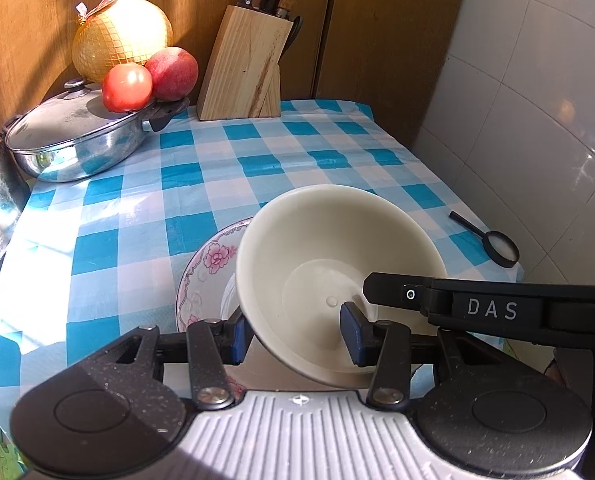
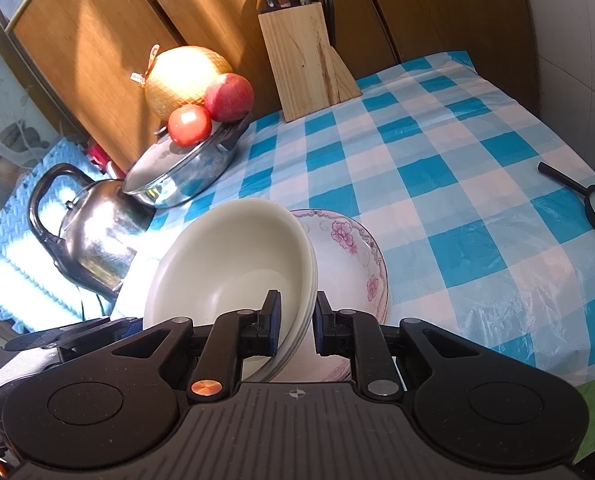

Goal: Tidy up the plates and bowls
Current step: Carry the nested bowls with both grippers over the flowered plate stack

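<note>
The checked tablecloth [image 2: 437,184] covers the whole table, with a steel pot [image 1: 73,136] at ten o'clock in the left wrist view, fruit sitting on its lid, and a wooden knife block [image 1: 243,64] at twelve o'clock. A kettle [image 2: 93,236] stands at nine o'clock in the right wrist view, and a small magnifying glass [image 1: 497,248] lies near three o'clock at the cloth's edge.

The floral plate [image 2: 349,256] lies flat on the cloth near the front. Over it, tilted, sit the cream bowls [image 2: 225,264]; their edges suggest a nested stack, though the count is unclear.

The left gripper [image 1: 297,332] straddles the bowls' near wall, one pad inside and one outside, and appears to grip it. The right gripper [image 2: 297,320] is narrowed onto the rim at the other side, pads pressing either face.

As a judgement, the task is well along: bowls are gathered and sit above the plate. What seems left is to lower them level onto the plate and release both tools; the tilt could let them slide
</note>
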{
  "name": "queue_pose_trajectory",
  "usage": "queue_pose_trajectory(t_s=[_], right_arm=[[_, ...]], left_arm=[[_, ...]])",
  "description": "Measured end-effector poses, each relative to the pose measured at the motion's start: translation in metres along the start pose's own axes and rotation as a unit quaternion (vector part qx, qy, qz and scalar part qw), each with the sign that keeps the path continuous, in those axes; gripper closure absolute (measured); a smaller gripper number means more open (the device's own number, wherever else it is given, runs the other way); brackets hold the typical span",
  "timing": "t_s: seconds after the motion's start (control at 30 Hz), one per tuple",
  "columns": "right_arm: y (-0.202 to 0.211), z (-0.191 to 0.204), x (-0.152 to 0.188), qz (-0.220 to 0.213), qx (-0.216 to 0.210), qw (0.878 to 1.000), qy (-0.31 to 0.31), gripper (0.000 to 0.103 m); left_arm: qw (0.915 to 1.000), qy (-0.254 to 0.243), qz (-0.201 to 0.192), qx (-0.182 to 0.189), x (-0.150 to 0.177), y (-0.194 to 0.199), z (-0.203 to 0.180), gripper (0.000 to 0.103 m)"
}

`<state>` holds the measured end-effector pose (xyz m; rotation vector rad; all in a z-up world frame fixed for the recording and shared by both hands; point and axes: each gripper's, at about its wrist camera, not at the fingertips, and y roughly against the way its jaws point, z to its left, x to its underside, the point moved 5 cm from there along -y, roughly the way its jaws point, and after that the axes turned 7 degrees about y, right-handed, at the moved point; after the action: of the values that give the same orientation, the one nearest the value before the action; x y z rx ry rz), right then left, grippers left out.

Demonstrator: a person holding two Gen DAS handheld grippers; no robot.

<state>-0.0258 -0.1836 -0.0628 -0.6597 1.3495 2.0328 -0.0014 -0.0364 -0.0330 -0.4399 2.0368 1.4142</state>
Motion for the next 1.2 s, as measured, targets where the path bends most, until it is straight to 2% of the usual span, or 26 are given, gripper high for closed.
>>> queue_pose_trajectory(t_s=[0.17,0.37,1.2], right_arm=[[-0.008,0.003,-0.005,0.008,-0.007,1.000,0.000,0.080],[-0.016,0.005,-0.011,0.017,-0.019,1.000,-0.005,0.080],[-0.035,-0.004,-0.011,0.040,-0.010,0.999,-0.020,0.080]], left_arm=[[1.0000,0.003,-0.003,-0.008,-0.005,0.002,0.005,0.064],[0.9998,0.015,0.016,-0.005,-0.008,-0.013,0.011,0.064],[0.9994,0.016,0.030,-0.003,-0.007,-0.027,0.013,0.064]])
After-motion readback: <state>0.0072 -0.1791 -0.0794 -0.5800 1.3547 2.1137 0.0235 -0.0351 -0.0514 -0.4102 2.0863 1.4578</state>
